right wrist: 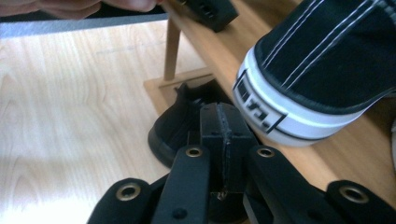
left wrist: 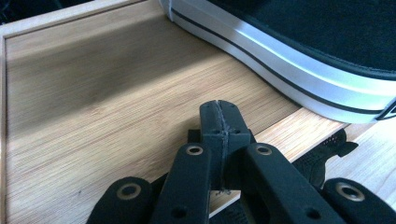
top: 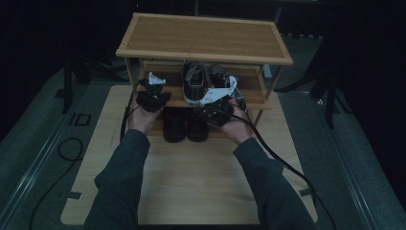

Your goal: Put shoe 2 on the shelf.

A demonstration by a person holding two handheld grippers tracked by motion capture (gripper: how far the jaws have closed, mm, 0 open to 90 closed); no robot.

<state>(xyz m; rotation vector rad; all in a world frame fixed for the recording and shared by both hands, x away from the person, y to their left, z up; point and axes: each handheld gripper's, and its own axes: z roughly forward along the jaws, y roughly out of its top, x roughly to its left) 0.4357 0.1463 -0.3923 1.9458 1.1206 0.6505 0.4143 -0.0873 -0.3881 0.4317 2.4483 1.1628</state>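
A black canvas sneaker with a white sole (top: 195, 84) stands with its mate (top: 220, 76) on the middle shelf of a bamboo shoe rack (top: 201, 36). A pair of black shoes (top: 174, 125) sits on the bottom tier. My left gripper (top: 153, 95) is held at the middle shelf's left end, left of the sneakers. Its jaws (left wrist: 219, 109) are shut and empty over the shelf board (left wrist: 93, 93), with the sneaker's sole (left wrist: 289, 56) just beyond them. My right gripper (top: 214, 108) hovers at the shelf's front edge. It is shut and empty (right wrist: 220, 114), by the sneaker's heel (right wrist: 299, 70) and above a black shoe (right wrist: 180, 123).
The rack stands at the far end of a light wooden tabletop (top: 191, 182). Its top shelf is bare. Cables trail from both grippers across the table (top: 282, 163). The surroundings are dark, with stand legs to the left and right of the table.
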